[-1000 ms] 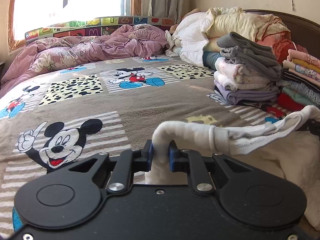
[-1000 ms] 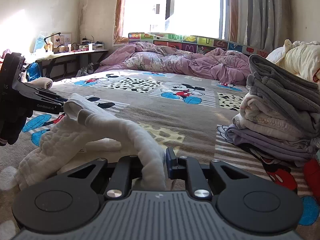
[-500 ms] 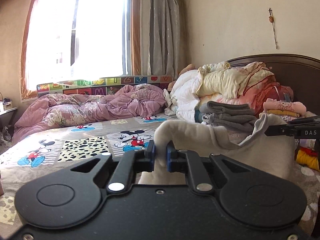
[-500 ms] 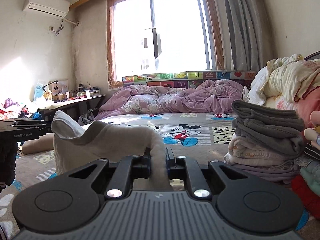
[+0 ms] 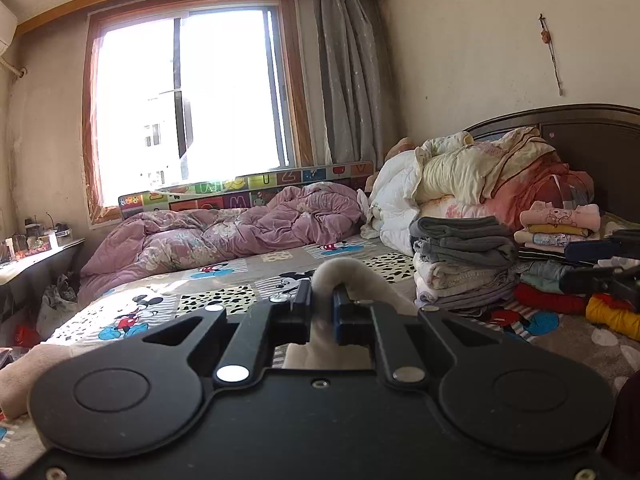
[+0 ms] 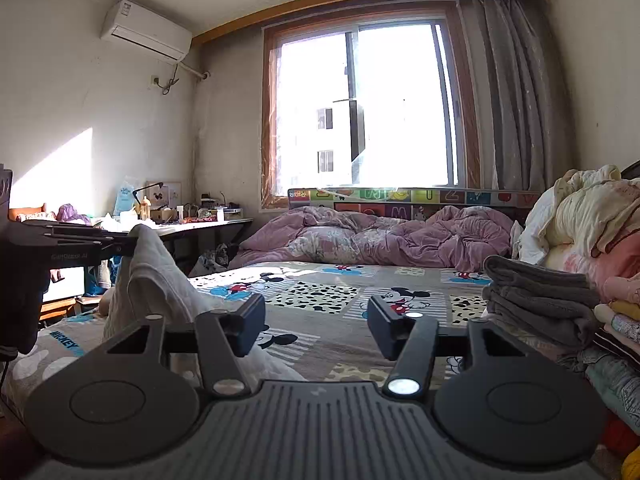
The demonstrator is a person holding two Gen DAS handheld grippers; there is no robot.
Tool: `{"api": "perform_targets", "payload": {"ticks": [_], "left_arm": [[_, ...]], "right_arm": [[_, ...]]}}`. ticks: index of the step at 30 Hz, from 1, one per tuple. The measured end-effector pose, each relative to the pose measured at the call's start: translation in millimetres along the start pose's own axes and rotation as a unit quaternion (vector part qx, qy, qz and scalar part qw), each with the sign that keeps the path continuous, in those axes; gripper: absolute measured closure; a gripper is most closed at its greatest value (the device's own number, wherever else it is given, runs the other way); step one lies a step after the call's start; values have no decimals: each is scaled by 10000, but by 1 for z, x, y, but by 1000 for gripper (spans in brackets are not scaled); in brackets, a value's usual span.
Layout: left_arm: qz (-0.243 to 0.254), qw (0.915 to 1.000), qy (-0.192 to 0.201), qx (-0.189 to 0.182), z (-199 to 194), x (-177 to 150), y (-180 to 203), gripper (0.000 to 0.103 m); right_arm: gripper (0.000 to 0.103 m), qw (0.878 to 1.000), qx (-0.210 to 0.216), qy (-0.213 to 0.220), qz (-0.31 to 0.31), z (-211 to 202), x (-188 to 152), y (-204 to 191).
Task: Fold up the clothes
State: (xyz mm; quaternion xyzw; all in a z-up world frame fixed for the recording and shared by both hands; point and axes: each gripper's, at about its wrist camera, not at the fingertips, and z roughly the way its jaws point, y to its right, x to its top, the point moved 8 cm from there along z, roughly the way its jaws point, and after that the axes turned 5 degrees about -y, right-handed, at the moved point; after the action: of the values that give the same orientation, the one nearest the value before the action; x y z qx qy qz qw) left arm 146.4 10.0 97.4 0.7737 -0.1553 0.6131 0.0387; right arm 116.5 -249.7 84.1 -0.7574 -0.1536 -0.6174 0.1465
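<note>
A white garment is pinched in my left gripper, which is shut on its bunched edge, held up over the bed. In the right wrist view the same garment hangs down at the left from the left gripper. My right gripper has its jaws opening wide, with nothing between them; only the Mickey Mouse bedsheet shows in the gap. In the left wrist view the right gripper reaches in from the right edge, apart from the garment.
A stack of folded clothes stands on the right of the bed, with more folded piles and heaped bedding by the headboard. A crumpled pink quilt lies under the window. A cluttered desk runs along the left wall.
Both grippers have risen from the bed. The right gripper has let go of the garment and opened; the garment now hangs from the left gripper alone.
</note>
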Motion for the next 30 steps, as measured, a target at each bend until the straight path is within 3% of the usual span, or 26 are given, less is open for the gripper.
{"api": "perform_targets", "payload": {"ticks": [5, 9, 10, 12, 13, 14, 19, 26, 30], "left_arm": [[54, 10000, 45, -66, -18, 13, 15, 95], [151, 9997, 144, -154, -33, 24, 31, 95], [156, 9995, 175, -190, -36, 27, 34, 95], [204, 9993, 237, -195, -45, 30, 38, 95], [216, 9992, 252, -203, -48, 31, 38, 95], [230, 9992, 272, -187, -51, 32, 37, 95], [83, 9989, 408, -206, -75, 43, 24, 95], [99, 9966, 663, -477, -131, 59, 18, 95], [-7, 9968, 574, -559, -135, 54, 13, 95]], "right_arm": [[20, 9946, 321, -432, -886, 0, -49, -71], [22, 9841, 204, -643, -1642, 11, -81, -115], [25, 9811, 76, -669, -1811, 15, -86, -119], [56, 9774, -153, -713, -1987, 19, -94, -123], [83, 9787, -196, -711, -1913, 17, -92, -118], [93, 9818, -217, -658, -1769, 13, -86, -109], [95, 9909, -445, -219, -1252, -19, -38, -67], [95, 9891, -592, 731, -1130, -94, 51, -39], [95, 9887, -396, 775, -1222, -109, 68, -36]]}}
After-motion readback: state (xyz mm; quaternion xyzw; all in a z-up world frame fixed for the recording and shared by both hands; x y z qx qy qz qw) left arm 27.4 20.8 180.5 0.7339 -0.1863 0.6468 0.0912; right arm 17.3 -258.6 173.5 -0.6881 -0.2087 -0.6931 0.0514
